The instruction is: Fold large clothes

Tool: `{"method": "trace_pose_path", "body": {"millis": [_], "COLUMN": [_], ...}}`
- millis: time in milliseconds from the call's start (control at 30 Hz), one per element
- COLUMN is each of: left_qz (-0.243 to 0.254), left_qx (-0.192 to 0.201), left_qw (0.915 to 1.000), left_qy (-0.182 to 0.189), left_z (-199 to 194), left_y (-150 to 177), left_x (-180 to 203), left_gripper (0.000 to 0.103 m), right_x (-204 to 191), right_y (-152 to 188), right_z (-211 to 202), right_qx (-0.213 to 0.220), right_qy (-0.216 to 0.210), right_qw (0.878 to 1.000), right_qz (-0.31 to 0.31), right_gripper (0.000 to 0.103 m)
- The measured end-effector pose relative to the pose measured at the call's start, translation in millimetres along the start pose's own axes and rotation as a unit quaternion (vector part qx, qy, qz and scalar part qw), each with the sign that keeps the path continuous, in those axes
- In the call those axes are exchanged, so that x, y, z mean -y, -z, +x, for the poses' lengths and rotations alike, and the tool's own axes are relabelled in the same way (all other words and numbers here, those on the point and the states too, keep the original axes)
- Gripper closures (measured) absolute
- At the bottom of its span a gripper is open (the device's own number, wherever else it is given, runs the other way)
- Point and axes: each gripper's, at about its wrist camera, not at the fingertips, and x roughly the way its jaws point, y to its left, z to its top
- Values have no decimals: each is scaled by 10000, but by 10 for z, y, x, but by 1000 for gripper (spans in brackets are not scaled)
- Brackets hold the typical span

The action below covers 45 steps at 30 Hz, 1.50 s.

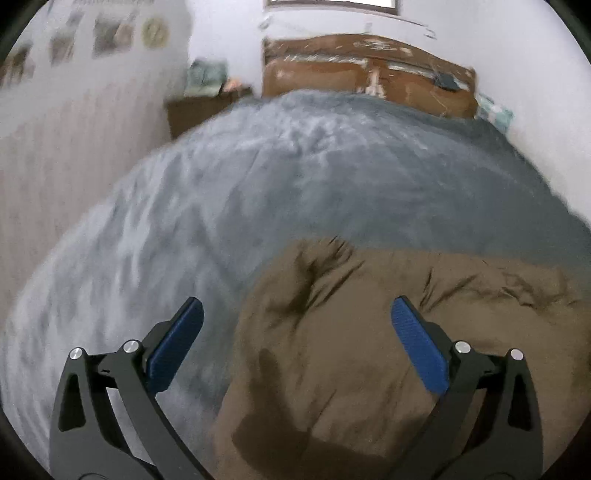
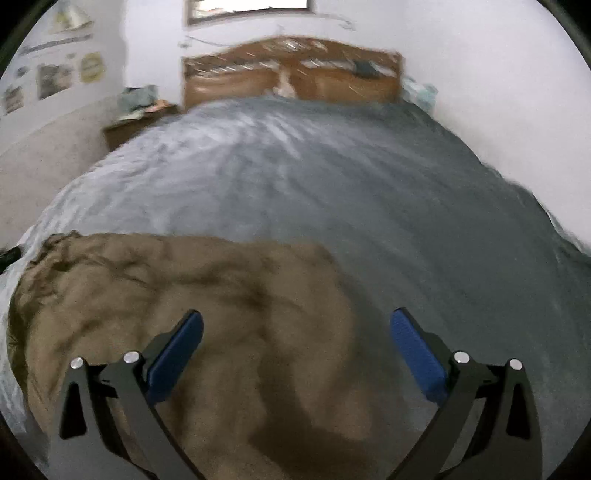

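Observation:
A large brown garment (image 1: pixel 369 350) lies crumpled on the grey bedspread (image 1: pixel 258 184) at the near end of the bed. My left gripper (image 1: pixel 297 306) is open and empty, above the garment's left edge. The garment also shows in the right wrist view (image 2: pixel 184 295), lower left. My right gripper (image 2: pixel 295 317) is open and empty, above the garment's right edge, with the grey bedspread (image 2: pixel 369 184) under its right finger (image 2: pixel 417 354). Both views are blurred.
A wooden headboard (image 2: pixel 295 74) stands at the far end of the bed against a white wall. A wooden nightstand (image 2: pixel 140 122) with items on it is at the far left. Pictures (image 1: pixel 107 35) hang on the left wall.

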Motion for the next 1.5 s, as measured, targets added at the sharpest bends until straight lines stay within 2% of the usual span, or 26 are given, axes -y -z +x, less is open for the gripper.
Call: {"method": "trace_pose_path", "body": {"millis": [67, 100, 167, 267, 333, 367, 467, 533, 567, 600, 633, 667, 700, 733, 800, 900, 1000, 1200, 1267, 1300, 1333, 1367, 1433, 1500], "left_qz": [-388, -514, -451, -168, -354, -565, -687, -630, -537, -417, -367, -306, -168, -85, -100, -404, -402, -623, -606, -605, -600, -604, -813, -1219], "left_qx": [-355, -648, -888, -1260, -1541, -1648, -1783, -1775, -1739, -1692, -1691, -1705, -1657, -1631, -1584, -1475, -1192, -747, -756, -834, -985, -1073, -1130, -866], "left_qw": [9985, 9965, 9950, 9918, 9874, 9844, 9808, 9813, 9826, 9835, 9826, 9815, 9833, 9841, 9848, 9827, 9850, 9836, 9844, 9850, 9865, 9879, 9888, 9880], "left_qy": [115, 129, 33, -95, 113, 250, 385, 391, 378, 488, 680, 819, 735, 692, 710, 1043, 1185, 1520, 1469, 1382, 1167, 940, 541, 393], "left_z": [29, 57, 81, 233, 363, 425, 564, 602, 610, 608, 600, 580, 549, 530, 475, 255, -58, -639, -737, -714, -642, -567, -518, -596], "left_y": [113, 242, 403, 592, 697, 739, 785, 792, 791, 781, 752, 728, 710, 707, 678, 615, 579, 623, 709, 735, 787, 874, 892, 858], "left_x": [-238, -364, -421, -390, -383, -390, -382, -343, -305, -273, -248, -173, -102, -57, -38, -131, -153, -235, -233, -240, -263, -247, -380, -571], "left_gripper": [3, 3, 3, 3, 3, 3, 3, 4, 8, 27, 55, 65, 74, 80, 85, 87, 88, 88, 87, 80, 69, 64, 40, 24], "right_x": [325, 437, 581, 506, 414, 369, 336, 302, 288, 294, 296, 301, 317, 325, 344, 330, 344, 410, 422, 418, 422, 434, 504, 585], "right_y": [166, 244, 381, 511, 576, 609, 712, 727, 733, 733, 740, 748, 748, 752, 754, 750, 747, 836, 924, 965, 1028, 1066, 1123, 1115], "right_z": [25, 54, 162, 308, 367, 387, 427, 413, 394, 369, 351, 332, 320, 281, 204, -6, -250, -783, -887, -903, -910, -893, -862, -946], "right_qx": [-354, -501, -762, -1154, -1298, -1333, -1362, -1341, -1310, -1284, -1262, -1225, -1197, -1137, -1031, -885, -731, -449, -517, -604, -636, -635, -717, -546], "right_qy": [-99, -301, -901, -892, -1010, -1089, -1316, -1319, -1303, -1328, -1364, -1391, -1394, -1403, -1430, -1395, -1374, -1276, -1239, -1180, -1010, -899, -642, -627], "right_qw": [9972, 9935, 9821, 9791, 9761, 9745, 9693, 9703, 9715, 9714, 9709, 9704, 9702, 9704, 9708, 9762, 9790, 9824, 9834, 9845, 9868, 9877, 9880, 9871], "right_qz": [656, 980, 1465, 1421, 1424, 1442, 1566, 1521, 1485, 1490, 1512, 1551, 1577, 1606, 1625, 1408, 1315, 1286, 1224, 1146, 1094, 1113, 1211, 1368], "right_gripper": [2, 2, 2, 2, 2, 10, 39, 49, 57, 60, 65, 69, 72, 75, 79, 82, 83, 83, 77, 72, 62, 48, 39, 31]}}
